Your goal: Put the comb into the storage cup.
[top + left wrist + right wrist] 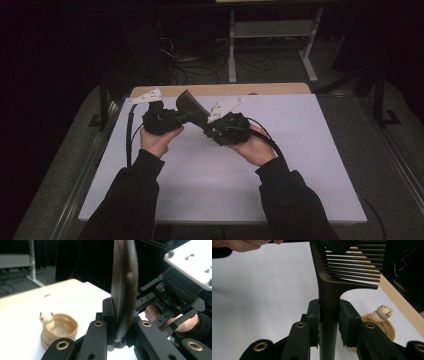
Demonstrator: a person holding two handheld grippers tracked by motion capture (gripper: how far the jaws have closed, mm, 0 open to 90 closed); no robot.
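A dark brown wide-toothed comb (191,104) is held up over the far middle of the white table (210,185), between my two grippers. My left gripper (186,116) comes in from the left and my right gripper (206,125) from the right. In the left gripper view the comb (123,277) stands edge-on, and my left gripper (121,317) is shut on its lower part. In the right gripper view my right gripper (329,312) is shut on the comb's handle (329,290), with the teeth pointing right above the jaws.
A small tan bowl with a bear figure on its rim (58,328) sits on the table below the grippers, also seen as the bear bowl (382,320). A wooden strip (220,90) runs along the table's far edge. Desk legs and cables (250,55) lie beyond.
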